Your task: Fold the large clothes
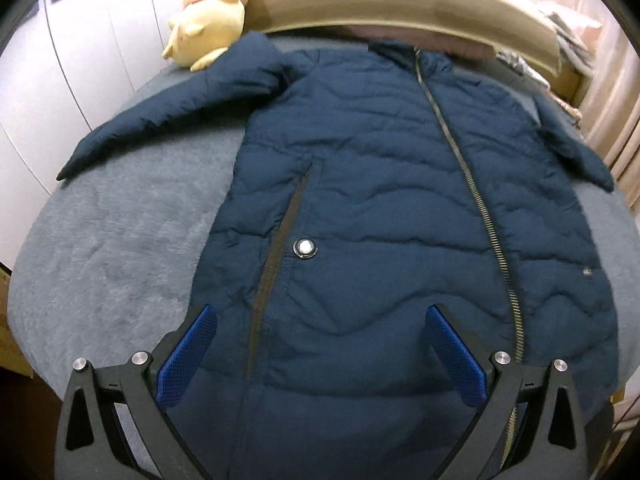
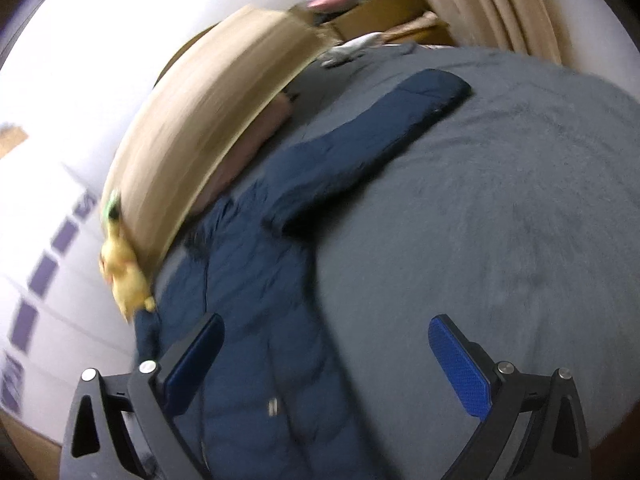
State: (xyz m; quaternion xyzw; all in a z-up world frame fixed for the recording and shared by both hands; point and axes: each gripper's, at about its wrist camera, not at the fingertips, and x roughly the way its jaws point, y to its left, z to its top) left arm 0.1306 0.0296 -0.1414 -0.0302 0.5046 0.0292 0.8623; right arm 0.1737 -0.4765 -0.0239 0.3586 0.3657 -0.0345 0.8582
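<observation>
A long navy quilted jacket (image 1: 380,184) lies flat and face up on the grey bed cover (image 1: 120,240), zipped, collar toward the headboard, both sleeves spread out. My left gripper (image 1: 322,320) hovers open over the jacket's lower front, beside the pocket snap (image 1: 305,247), holding nothing. In the blurred right wrist view the jacket (image 2: 256,280) runs along the left, its right sleeve (image 2: 384,128) stretched across the grey cover (image 2: 500,220). My right gripper (image 2: 326,332) is open and empty, spanning the jacket's side edge and the cover.
A yellow plush toy (image 1: 212,16) leans at the bed's head by the left sleeve. A beige headboard (image 1: 400,4) curves behind the collar. Curtains (image 2: 480,4) and clutter on a wooden shelf (image 2: 360,20) stand past the bed's right side. White wardrobe doors (image 1: 80,60) are at left.
</observation>
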